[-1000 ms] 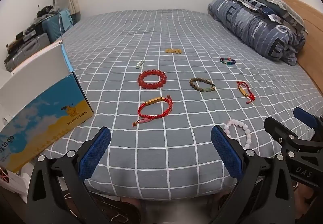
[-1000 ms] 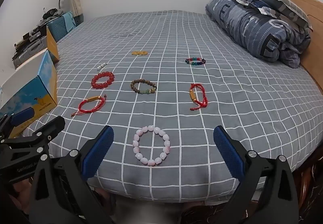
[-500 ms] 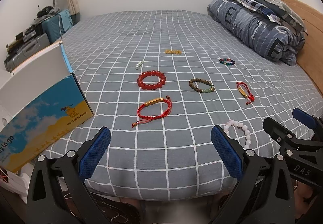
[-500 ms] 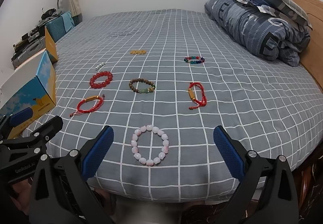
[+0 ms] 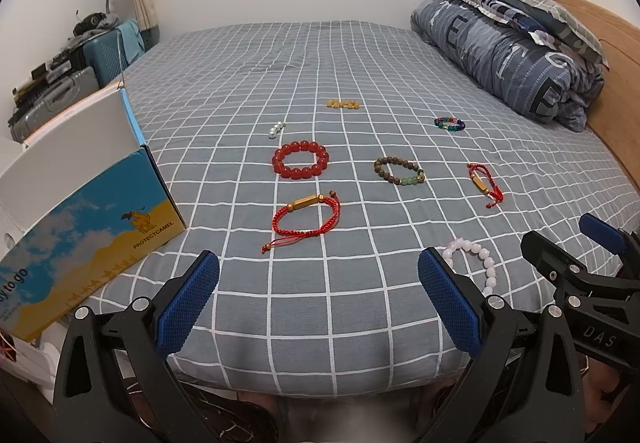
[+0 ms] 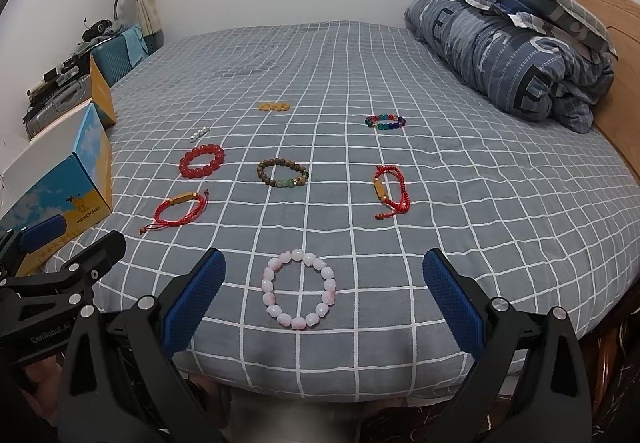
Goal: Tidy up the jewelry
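Eight pieces of jewelry lie spread, each apart from the others, on the grey checked bed [image 6: 460, 203]. Nearest the foot edge: pink bead bracelet [image 6: 298, 290], flat on the sheet, ahead of and between the blue-padded jaws of the right gripper [image 6: 323, 293], which stand wide apart and hold nothing. Next row: red cord bracelet with gold tube [image 5: 306, 218], just ahead of the left gripper [image 5: 318, 299], whose jaws are likewise spread and empty; second red cord bracelet [image 6: 390, 192], toward the headboard side. Middle row: red bead bracelet [image 5: 301, 159]; brown bead bracelet with green beads [image 6: 283, 173]. Far row: small silver-white bead piece [image 5: 275, 129]; amber bead piece [image 5: 343, 104]; multicoloured bead bracelet [image 6: 385, 121]. Beside the bed at the left: blue and yellow cardboard box [image 5: 86, 239], lid raised, its corner touching the sheet. At the head: rolled blue quilt [image 6: 508, 51] with pillows on top.
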Action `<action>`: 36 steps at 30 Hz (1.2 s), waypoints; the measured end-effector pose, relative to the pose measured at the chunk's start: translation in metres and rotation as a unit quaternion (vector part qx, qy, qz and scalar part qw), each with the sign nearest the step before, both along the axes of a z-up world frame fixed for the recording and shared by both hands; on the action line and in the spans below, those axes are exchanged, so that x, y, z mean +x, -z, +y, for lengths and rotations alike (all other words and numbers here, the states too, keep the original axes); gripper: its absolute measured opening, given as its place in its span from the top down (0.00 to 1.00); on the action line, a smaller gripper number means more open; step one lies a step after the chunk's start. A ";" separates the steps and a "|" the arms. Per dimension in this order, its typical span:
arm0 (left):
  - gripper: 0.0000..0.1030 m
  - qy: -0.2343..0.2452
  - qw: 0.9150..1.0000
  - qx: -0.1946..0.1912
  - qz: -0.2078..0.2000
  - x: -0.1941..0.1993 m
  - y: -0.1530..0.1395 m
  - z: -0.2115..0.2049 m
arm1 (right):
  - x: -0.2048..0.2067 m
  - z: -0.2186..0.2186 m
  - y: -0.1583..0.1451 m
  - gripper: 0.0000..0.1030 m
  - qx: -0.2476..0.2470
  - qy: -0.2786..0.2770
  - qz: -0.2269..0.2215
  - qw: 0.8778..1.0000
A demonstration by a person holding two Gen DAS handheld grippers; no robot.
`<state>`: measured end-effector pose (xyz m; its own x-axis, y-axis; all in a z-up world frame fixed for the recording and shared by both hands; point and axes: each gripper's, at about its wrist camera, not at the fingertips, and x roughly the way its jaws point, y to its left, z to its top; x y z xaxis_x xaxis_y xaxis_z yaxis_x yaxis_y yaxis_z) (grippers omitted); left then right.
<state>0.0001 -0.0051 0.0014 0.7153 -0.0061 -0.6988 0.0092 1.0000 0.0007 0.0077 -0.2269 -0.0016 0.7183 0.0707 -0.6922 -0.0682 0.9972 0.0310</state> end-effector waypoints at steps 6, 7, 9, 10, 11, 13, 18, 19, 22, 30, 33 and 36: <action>0.05 0.000 1.000 0.001 -0.001 -0.001 0.000 -0.001 | -0.003 0.007 -0.001 0.08 -0.010 0.004 -0.004 1.000; 0.05 0.000 1.000 0.001 -0.001 -0.001 -0.001 -0.001 | -0.003 0.007 -0.001 0.08 -0.010 0.005 -0.004 1.000; 0.05 0.000 1.000 0.001 -0.002 -0.001 -0.001 -0.001 | -0.003 0.006 -0.001 0.08 -0.010 0.005 -0.005 1.000; 0.05 0.000 1.000 0.001 -0.002 -0.001 -0.002 -0.001 | -0.003 0.006 -0.001 0.08 -0.009 0.005 -0.005 1.000; 0.05 0.000 1.000 0.000 -0.002 -0.001 -0.002 -0.001 | -0.003 0.006 -0.001 0.08 -0.009 0.005 -0.005 1.000; 0.05 0.000 1.000 0.000 -0.001 -0.001 0.000 -0.001 | -0.003 0.006 -0.001 0.08 -0.010 0.005 -0.006 1.000; 0.05 0.001 1.000 0.001 -0.001 -0.001 0.000 -0.001 | -0.002 0.004 -0.002 0.08 -0.009 0.006 -0.007 1.000; 0.05 0.001 1.000 0.000 -0.001 -0.001 0.000 -0.001 | -0.002 0.004 -0.002 0.08 -0.010 0.006 -0.008 1.000; 0.05 0.001 1.000 -0.001 -0.001 -0.001 -0.001 -0.001 | -0.002 0.005 -0.002 0.08 -0.014 0.006 -0.011 1.000; 0.05 0.001 1.000 0.000 0.001 -0.001 0.000 -0.001 | -0.003 0.005 -0.004 0.08 -0.017 0.007 -0.016 1.000; 0.05 0.001 1.000 0.000 0.000 0.000 0.000 -0.001 | -0.003 0.005 -0.004 0.08 -0.017 0.007 -0.017 1.000; 0.05 0.000 1.000 0.000 0.001 -0.001 0.000 -0.001 | -0.003 0.005 -0.004 0.08 -0.018 0.007 -0.016 1.000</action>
<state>-0.0014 -0.0065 0.0011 0.7145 -0.0070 -0.6996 0.0096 1.0000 -0.0002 0.0050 -0.2217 0.0026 0.7411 0.0362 -0.6704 -0.0548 0.9985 -0.0066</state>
